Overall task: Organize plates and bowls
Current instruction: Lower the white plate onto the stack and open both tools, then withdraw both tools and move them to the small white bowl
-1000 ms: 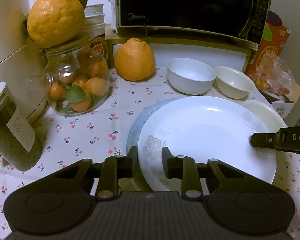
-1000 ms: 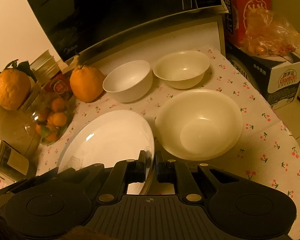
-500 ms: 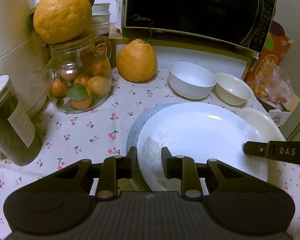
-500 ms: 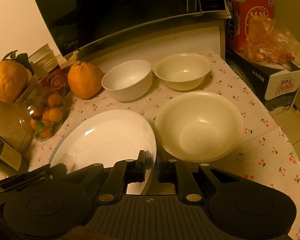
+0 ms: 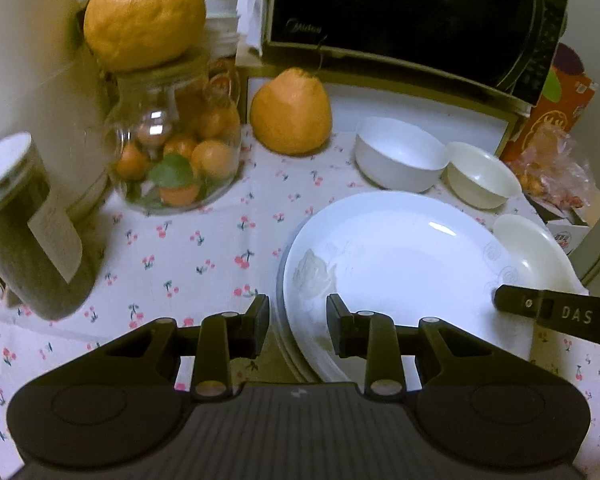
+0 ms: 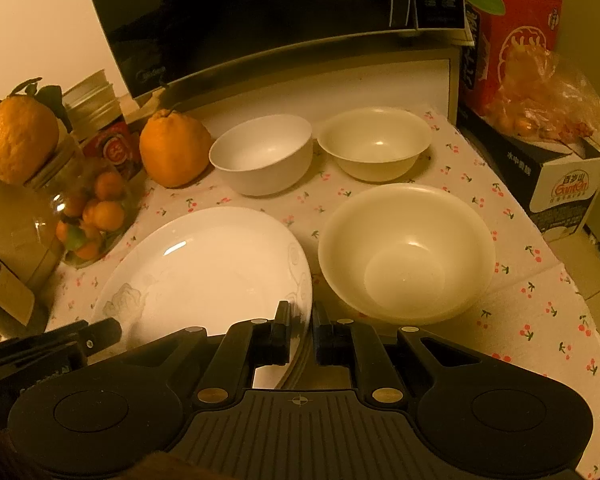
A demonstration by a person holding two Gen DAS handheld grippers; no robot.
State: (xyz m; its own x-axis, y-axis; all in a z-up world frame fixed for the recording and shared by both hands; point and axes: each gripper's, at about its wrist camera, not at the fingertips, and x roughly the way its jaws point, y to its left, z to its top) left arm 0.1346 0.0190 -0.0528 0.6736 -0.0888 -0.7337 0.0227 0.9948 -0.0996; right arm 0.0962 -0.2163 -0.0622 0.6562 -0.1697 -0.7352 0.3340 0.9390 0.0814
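step: stacking top plate (image 5: 396, 256) on lower plate (image 5: 281, 312), cherry cloth (image 5: 188, 248)
left gripper (image 5: 298, 322): jaws parted around near rim
right gripper (image 6: 301, 330): clamped on right rim
next: release right, nest bowls (image 6: 406, 250)

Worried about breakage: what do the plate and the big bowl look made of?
Plate: likely glazed ceramic, shown by its sharp white highlight and faint printed flower. Big bowl: cream with a duller, softer sheen; possibly melamine or plastic, though ceramic can't be ruled out.
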